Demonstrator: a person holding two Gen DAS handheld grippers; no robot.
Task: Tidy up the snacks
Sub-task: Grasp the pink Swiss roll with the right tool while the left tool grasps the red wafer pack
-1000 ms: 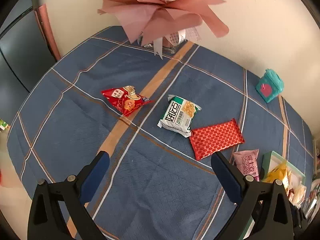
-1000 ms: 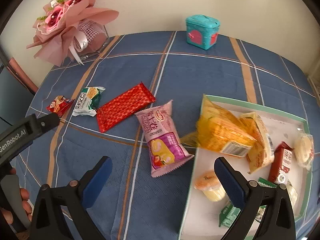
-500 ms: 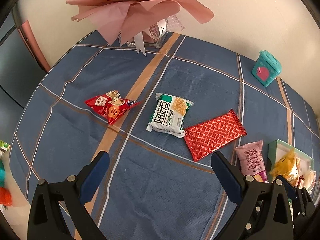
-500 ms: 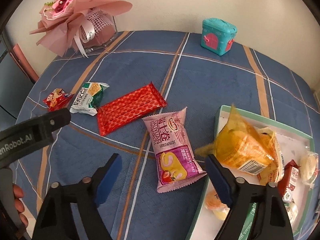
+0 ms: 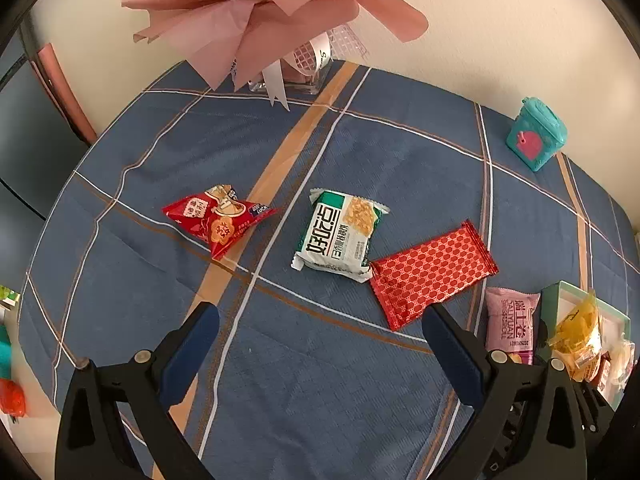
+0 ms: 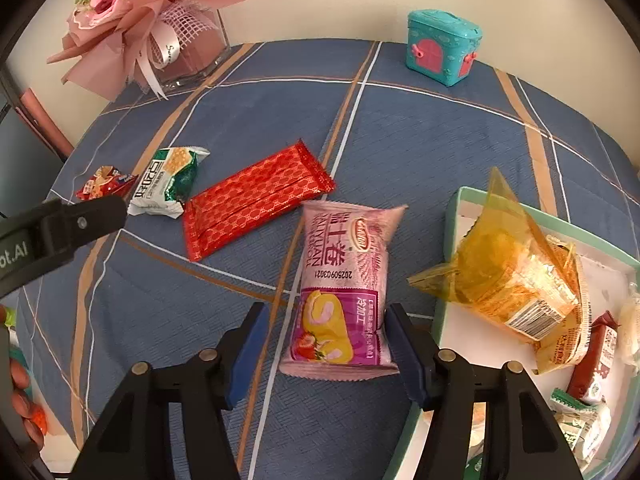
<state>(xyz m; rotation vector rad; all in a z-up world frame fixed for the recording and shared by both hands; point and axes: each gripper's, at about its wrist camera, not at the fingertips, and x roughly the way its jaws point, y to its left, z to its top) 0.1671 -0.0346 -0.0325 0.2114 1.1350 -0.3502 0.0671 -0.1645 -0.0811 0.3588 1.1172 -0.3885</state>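
A pink snack pack [image 6: 342, 292] lies on the blue plaid cloth, its near end between the fingers of my open right gripper [image 6: 325, 332]; the right finger touches its edge. It also shows in the left wrist view [image 5: 510, 326]. Left of it lie a red patterned pack [image 6: 256, 199], a green-white pack [image 6: 166, 182] and a small red pack [image 6: 102, 187]. A green-rimmed tray [image 6: 452, 220] at the right holds a yellow bag [image 6: 508, 276] and several small snacks. My left gripper [image 5: 320, 340] is open and empty above the cloth, short of the green-white pack [image 5: 340, 236].
A pink bouquet in a glass vase [image 6: 160, 36] stands at the back left. A teal toy box [image 6: 442, 46] stands at the back by the wall. The table's edge curves at the left [image 5: 28, 276].
My right gripper has moved forward and down, and its fingers have narrowed around the pink pack's near end. My left gripper has drifted back slightly; it stays open.
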